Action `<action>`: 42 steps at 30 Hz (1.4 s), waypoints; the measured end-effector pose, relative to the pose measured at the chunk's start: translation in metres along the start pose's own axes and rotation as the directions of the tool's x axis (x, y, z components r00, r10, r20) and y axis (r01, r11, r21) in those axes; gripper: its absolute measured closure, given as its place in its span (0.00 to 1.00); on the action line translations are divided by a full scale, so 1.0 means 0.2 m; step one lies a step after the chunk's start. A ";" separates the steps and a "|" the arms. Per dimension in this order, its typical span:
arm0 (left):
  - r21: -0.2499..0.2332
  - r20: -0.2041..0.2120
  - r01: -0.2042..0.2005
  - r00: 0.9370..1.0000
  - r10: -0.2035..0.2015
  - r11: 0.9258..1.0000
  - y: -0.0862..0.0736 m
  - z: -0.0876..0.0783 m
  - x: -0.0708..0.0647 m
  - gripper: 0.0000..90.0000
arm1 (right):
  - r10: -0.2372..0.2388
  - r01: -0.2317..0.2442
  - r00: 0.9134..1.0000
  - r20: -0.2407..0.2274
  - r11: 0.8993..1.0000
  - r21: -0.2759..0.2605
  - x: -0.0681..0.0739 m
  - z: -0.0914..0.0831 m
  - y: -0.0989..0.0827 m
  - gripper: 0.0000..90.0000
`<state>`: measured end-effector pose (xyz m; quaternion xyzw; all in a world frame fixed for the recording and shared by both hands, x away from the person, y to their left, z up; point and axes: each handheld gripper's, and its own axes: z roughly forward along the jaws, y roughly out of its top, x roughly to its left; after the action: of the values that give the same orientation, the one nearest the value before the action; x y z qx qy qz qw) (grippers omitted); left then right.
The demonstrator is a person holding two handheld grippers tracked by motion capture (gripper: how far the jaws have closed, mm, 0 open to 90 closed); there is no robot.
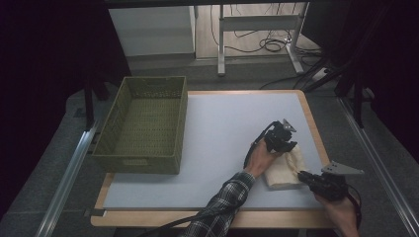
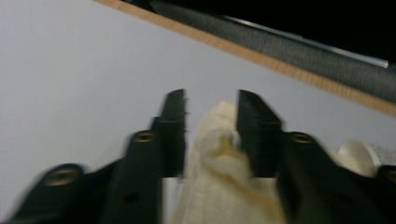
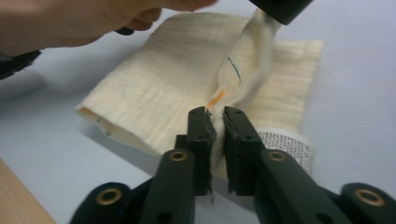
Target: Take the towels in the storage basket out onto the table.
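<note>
Desk (image 1: 212,143): pale mat, dim room. Basket (image 1: 143,126) well left of both claws. Left claw (image 1: 286,147) released over cloth (image 1: 285,170); right claw (image 1: 302,175) clenched on it.

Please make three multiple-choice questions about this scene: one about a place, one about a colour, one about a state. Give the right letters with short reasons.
1. Where does the basket stand?
A. on the table's left side
B. on the table's right side
C. on the floor

2. What colour is the cloth?
A. red
B. cream
C. dark blue

3. What is the right gripper doing?
A. hanging open above the basket
B. pinching a fold of the cloth
C. holding a cup

Answers: 1 A, the high view shows the basket at the left edge of the table. 2 B, the cloth is pale cream. 3 B, the right gripper view shows fabric pressed between the jaws.
</note>
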<state>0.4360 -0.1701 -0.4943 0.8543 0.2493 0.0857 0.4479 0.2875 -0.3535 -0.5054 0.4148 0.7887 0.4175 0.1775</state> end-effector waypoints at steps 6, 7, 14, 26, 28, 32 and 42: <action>-0.040 -0.003 0.026 1.000 -0.026 0.999 0.03 -0.10 0.03 0.48 | 0.009 -0.008 0.998 0.060 1.000 -0.018 -0.04 -0.08 0.00 0.78; -0.049 -0.008 0.031 0.999 -0.031 0.998 0.03 -0.12 0.03 0.46 | 0.006 -0.005 0.997 0.072 1.000 -0.021 -0.05 -0.10 0.00 0.77; -0.036 -0.037 0.009 0.999 -0.011 0.999 -0.04 -0.24 0.09 0.42 | 0.004 -0.001 0.996 0.090 0.999 -0.034 -0.06 -0.13 0.05 0.71; -0.003 -0.056 0.038 0.998 -0.038 0.999 -0.22 -0.31 0.18 0.43 | 0.017 -0.021 0.992 0.125 0.999 0.030 -0.10 0.15 0.14 0.64; 0.000 -0.057 0.041 0.998 -0.041 0.999 -0.23 -0.32 0.18 0.43 | 0.010 -0.019 0.990 0.141 0.998 0.057 -0.12 0.19 0.15 0.65; -0.006 -0.058 0.052 0.997 -0.052 0.999 -0.26 -0.33 0.19 0.43 | -0.001 -0.017 0.988 0.156 0.993 0.116 -0.13 0.26 0.14 0.80; -0.011 -0.059 0.041 0.997 -0.041 0.999 -0.26 -0.35 0.18 0.42 | 0.014 -0.023 0.989 0.144 0.998 0.059 -0.11 0.17 0.18 0.96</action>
<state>0.4232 -0.0767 -0.4986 0.8439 0.2795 0.1029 0.4463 0.3396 -0.3430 -0.4980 0.4562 0.7824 0.3641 0.2172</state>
